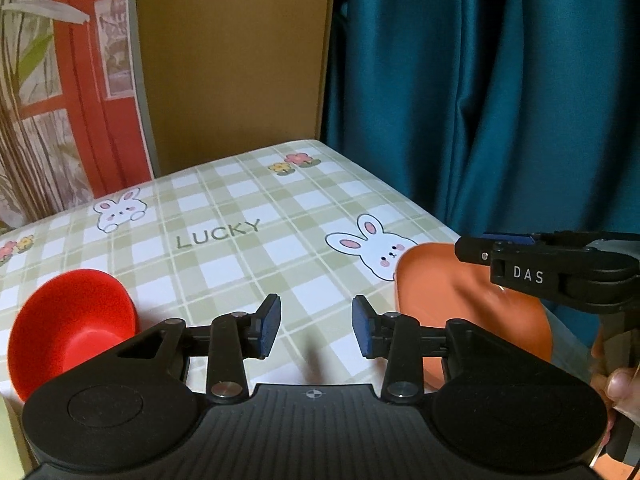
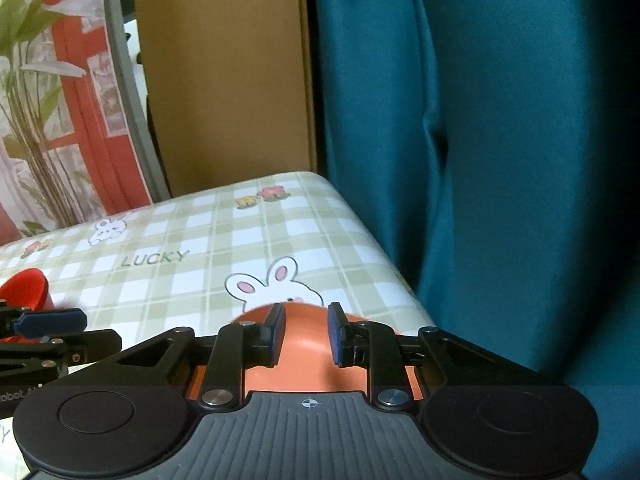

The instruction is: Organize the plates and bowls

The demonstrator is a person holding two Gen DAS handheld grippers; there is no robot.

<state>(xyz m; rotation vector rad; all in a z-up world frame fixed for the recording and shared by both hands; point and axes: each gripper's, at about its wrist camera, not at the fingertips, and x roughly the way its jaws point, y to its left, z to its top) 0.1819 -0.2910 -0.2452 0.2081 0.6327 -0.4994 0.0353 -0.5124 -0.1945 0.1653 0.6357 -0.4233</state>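
Both grippers, left gripper (image 1: 316, 326) and right gripper (image 2: 306, 334), gape empty; orange plate (image 1: 440, 292) by the table's (image 1: 240, 200) right edge looks light, stiff, slick plastic, so pinch its rim.

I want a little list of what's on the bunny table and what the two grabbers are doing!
table: checked cloth with bunnies, flowers and the word LUCKY
red bowl: left side, upright, nothing seen inside
orange plate: right side, near the table's edge
left gripper: open, holding nothing, over bare cloth between bowl and plate
right gripper: open a little, over the plate; contact unclear
behind: teal curtain, brown board
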